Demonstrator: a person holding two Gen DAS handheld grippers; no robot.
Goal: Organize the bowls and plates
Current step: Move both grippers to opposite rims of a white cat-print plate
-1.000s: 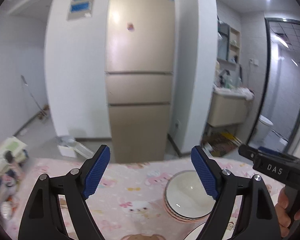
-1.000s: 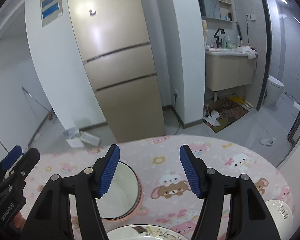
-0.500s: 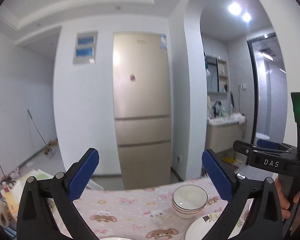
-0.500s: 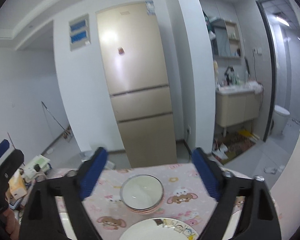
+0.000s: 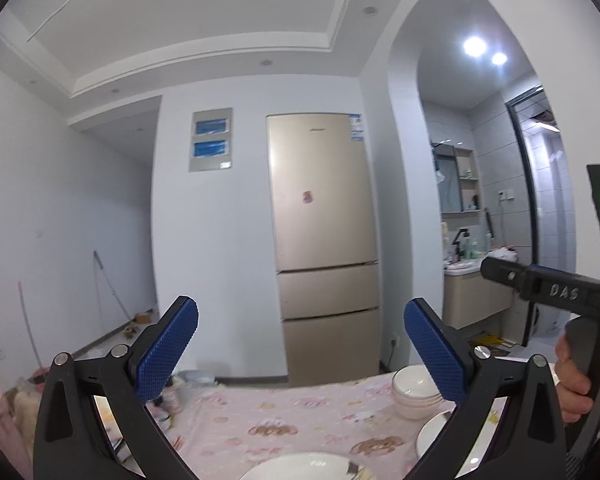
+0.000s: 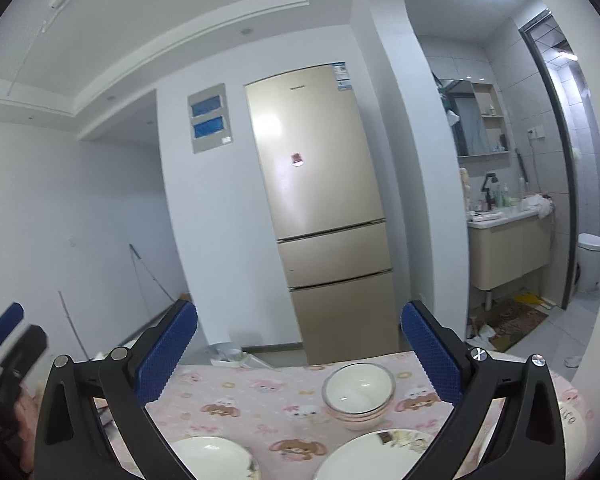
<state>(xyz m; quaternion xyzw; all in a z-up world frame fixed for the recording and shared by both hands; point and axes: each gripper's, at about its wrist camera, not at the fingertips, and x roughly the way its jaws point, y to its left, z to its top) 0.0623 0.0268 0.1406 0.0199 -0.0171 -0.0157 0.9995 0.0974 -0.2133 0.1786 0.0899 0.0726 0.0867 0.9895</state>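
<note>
A stack of white bowls (image 6: pixel 358 394) stands on the pink cartoon tablecloth (image 6: pixel 260 404); the left wrist view has the stack (image 5: pixel 414 392) at lower right. Two white plates (image 6: pixel 212 456) (image 6: pixel 380 460) lie nearer me, cut off by the bottom edge. My left gripper (image 5: pixel 300 320) is open and level above the table, with nothing between its blue pads. My right gripper (image 6: pixel 299 320) points slightly down. Its jaws are opening and only air lies between them. A hand (image 5: pixel 576 380) holds the right gripper's handle at the right of the left wrist view.
A tall beige fridge (image 5: pixel 324 256) stands behind the table against a white wall. Right of it an arch opens to a bathroom with a vanity (image 6: pixel 508 248) and toilet (image 6: pixel 590 256). A white lettered object (image 6: pixel 572 412) sits at the table's right edge. Clutter lies on the floor at left.
Both grippers have risen and drawn back from the table, so bowls and plates look smaller and lower. Both pairs of jaws have spread wider.
</note>
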